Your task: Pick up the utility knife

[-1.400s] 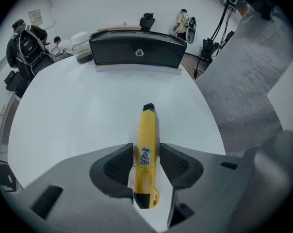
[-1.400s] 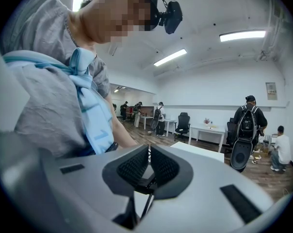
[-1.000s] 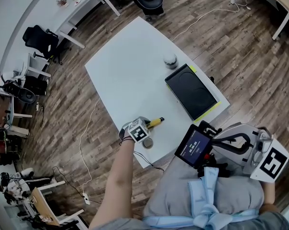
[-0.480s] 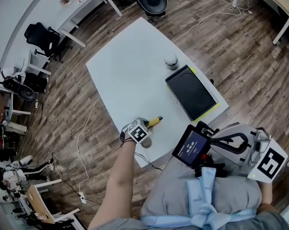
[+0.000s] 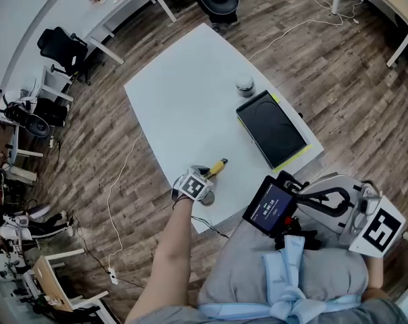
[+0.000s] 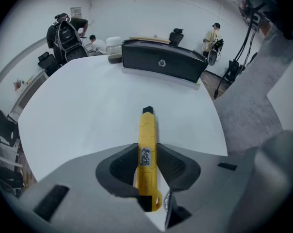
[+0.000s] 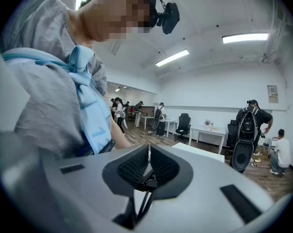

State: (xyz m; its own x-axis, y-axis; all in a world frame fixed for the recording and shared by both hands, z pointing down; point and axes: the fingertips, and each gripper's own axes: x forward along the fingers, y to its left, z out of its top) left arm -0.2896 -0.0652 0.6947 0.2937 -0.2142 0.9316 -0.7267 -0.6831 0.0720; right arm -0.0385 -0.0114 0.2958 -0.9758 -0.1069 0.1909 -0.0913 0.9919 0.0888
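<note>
The utility knife (image 6: pixel 147 132) is a slim, flat-sided bar of yellow plastic with a black tip at the far end and a small printed label on its back. It lies lengthwise between the jaws of my left gripper (image 6: pixel 147 160). The ribbed black pads (image 6: pixel 171 165) are pinched against its two long sides, just behind the label. Its black tip reaches out over the smooth white table (image 6: pixel 83 115), and I cannot tell whether the knife is clear of the surface. From the head view, the knife sits near the table's near edge, pointing away from me at a slant.

Further along the table lies a flat black rectangular case (image 5: pixel 270 128) with rounded corners and a strip of yellow-green showing at its edge. Just beyond it stands a small round grey object (image 5: pixel 244 84), too small for me to make out.

My right gripper (image 7: pixel 149 160) is off the table, close to my grey shirt. Its ribbed pads are pressed together with nothing between them. Around the table runs a wood-plank floor (image 5: pixel 339 66).
</note>
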